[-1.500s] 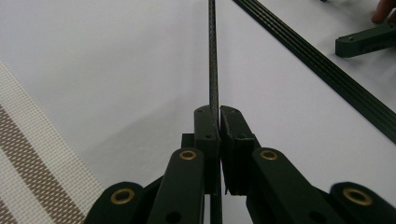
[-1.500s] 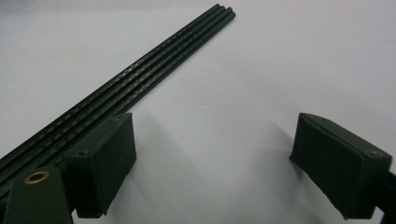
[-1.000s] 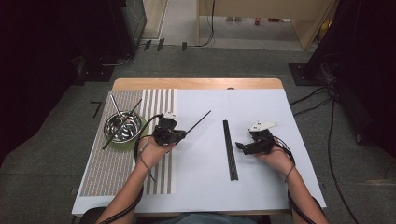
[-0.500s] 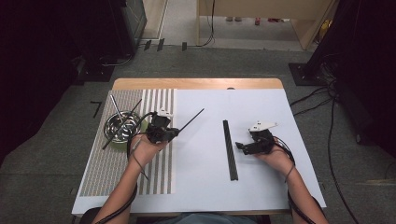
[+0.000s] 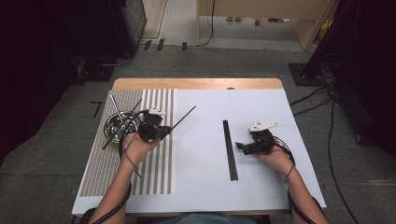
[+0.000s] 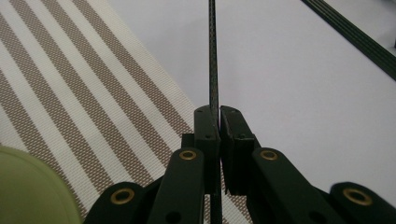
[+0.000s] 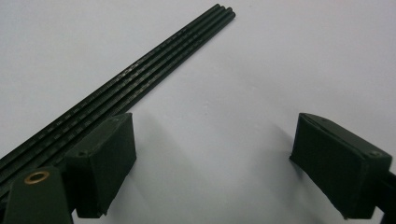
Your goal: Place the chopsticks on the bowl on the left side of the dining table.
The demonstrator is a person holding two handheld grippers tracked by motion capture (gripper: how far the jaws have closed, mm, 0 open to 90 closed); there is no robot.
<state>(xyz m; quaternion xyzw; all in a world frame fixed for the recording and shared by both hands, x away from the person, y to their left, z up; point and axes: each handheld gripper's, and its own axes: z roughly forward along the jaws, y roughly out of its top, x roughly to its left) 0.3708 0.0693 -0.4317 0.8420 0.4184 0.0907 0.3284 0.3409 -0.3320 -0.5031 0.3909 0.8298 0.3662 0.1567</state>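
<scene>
A thin black rod (image 5: 180, 119) is held by the left gripper (image 5: 156, 131), with the jaws closed tight on it. In the left gripper view the rod (image 6: 213, 56) runs straight out toward 12 o'clock from between the jaws, pinched near one end. In the high view it is seen sticking out toward 1 o'clock, above the edge of the striped mat (image 5: 154, 172) and the white surface (image 5: 201, 186).

The rod is judged light, stiff and narrow, with a faintly ribbed or woven skin. Little weight is expected, but a long overhang is left by an end grip, so swing and twist in the jaws are likely. A hold nearer the middle is judged steadier. The round section is judged prone to rolling once set down.

A row of like rods (image 5: 229, 149) is laid side by side at the middle of the surface, running 12 to 6 o'clock. The right gripper (image 5: 243, 146) is held just at 3 o'clock of that row, jaws wide open, nothing gripped. In the right gripper view the row (image 7: 140, 65) passes touching or just beside the left-hand jaw; which cannot be told.

A metal bowl (image 5: 120, 125) with more rods in it sits on the mat at 9 o'clock of the left gripper. A green thing (image 6: 32, 186) is seen blurred at the lower corner of the left gripper view.
</scene>
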